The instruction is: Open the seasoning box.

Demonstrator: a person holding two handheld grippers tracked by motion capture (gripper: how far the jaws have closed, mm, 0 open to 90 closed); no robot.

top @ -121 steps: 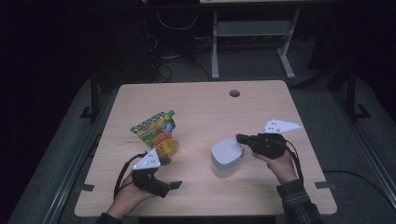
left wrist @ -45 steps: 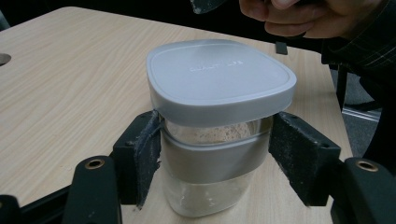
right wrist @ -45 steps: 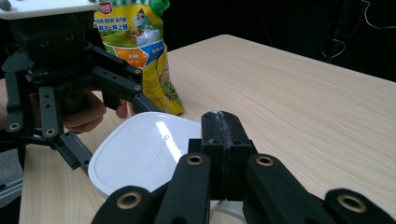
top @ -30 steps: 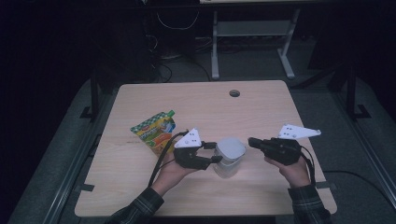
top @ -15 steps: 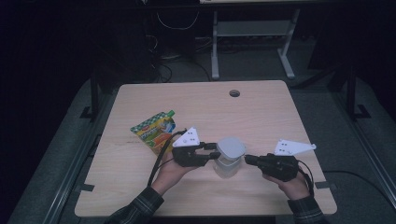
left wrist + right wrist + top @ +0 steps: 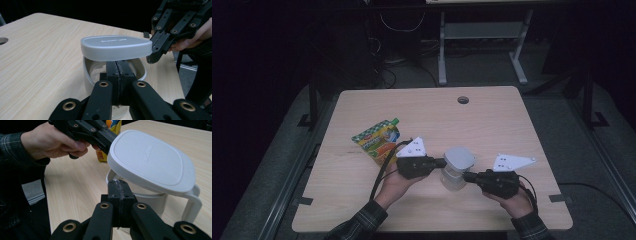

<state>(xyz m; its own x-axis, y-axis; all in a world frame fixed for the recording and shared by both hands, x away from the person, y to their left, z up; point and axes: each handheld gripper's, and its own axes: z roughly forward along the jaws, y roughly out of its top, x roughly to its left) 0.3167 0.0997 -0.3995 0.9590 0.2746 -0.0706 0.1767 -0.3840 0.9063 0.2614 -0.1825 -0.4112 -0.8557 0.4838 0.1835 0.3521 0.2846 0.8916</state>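
On the pale wood-grain tabletop (image 6: pixel 492 115) my right gripper (image 6: pixel 471 177) has swung in beside the tub (image 6: pixel 451 179), which a moment ago only my left gripper (image 6: pixel 439 162) reached. Both pairs of jaws are pressed together on the translucent tub's rim. The smooth, rounded grey lid (image 6: pixel 116 47) sits tilted over it, and the glossy printed pouch (image 6: pixel 377 139) lies just left.

Matt grey plastic lid (image 6: pixel 116 47); translucent plastic container (image 6: pixel 92 72); wood-grain table (image 6: pixel 492 120)

Dim, grainy overhead scene, black surroundings; sharper gripper views, soft glare on the wood beyond the jaws.
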